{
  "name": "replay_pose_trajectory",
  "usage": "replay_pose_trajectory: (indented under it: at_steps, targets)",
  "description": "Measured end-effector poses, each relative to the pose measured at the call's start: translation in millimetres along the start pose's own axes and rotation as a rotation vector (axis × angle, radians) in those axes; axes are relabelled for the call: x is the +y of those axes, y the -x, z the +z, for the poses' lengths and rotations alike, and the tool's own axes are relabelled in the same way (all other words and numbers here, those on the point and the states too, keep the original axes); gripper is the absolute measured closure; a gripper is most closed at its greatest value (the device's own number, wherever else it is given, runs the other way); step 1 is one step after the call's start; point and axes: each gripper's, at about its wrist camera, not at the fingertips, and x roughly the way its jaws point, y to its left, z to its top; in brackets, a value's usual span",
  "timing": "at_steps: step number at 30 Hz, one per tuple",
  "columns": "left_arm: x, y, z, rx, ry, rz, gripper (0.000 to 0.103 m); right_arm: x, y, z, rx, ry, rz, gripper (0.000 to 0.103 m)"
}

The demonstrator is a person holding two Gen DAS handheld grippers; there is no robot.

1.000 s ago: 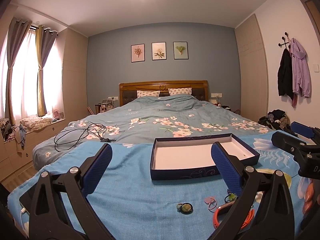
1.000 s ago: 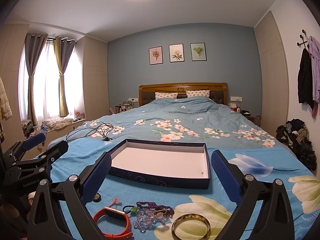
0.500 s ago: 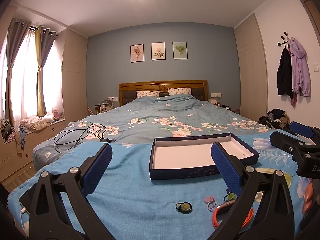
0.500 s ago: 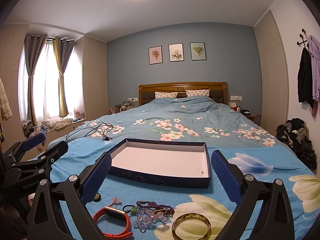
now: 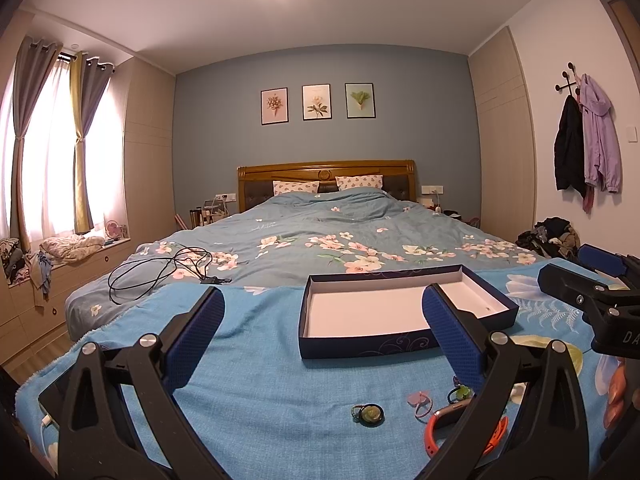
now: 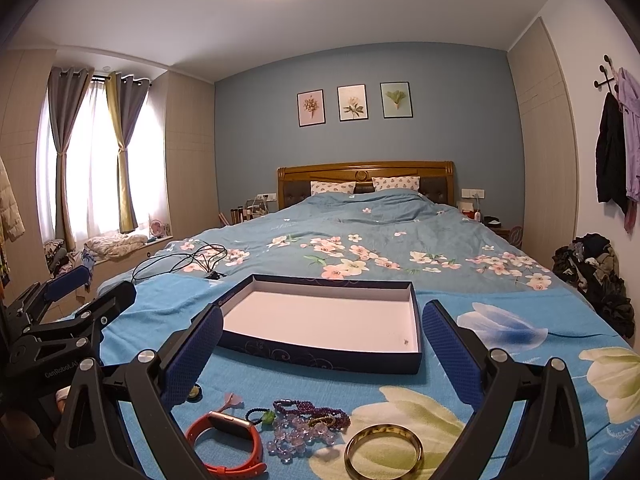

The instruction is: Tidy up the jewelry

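An open, empty dark-blue box with a white floor [image 6: 324,322] lies on the blue towel on the bed; it also shows in the left wrist view [image 5: 384,312]. In front of it lie an orange-banded watch [image 6: 228,438], purple bead bracelets [image 6: 304,426], a gold bangle [image 6: 383,449], a small pink piece [image 6: 233,400] and a round green pendant [image 5: 369,414]. My right gripper [image 6: 322,344] is open and empty above the jewelry. My left gripper [image 5: 322,330] is open and empty, left of it.
A black cable [image 5: 160,272] lies on the floral duvet behind the towel. A pile of clothes [image 6: 596,276] sits by the right wall. The bed's left edge drops to the floor [image 5: 24,360]. Each gripper shows at the other view's side.
Both grippers have drifted very slightly; the box and jewelry sit a little lower in view. Nothing was taken hold of or let go.
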Motion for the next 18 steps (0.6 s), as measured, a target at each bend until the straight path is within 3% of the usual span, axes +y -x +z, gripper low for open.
replay_pose_trajectory:
  at_steps: [18]
  targets:
    - [-0.8,-0.4,-2.1,0.005,0.0,-0.004,0.006,-1.7,-1.9,0.7,0.003,-0.005,0.004,0.007]
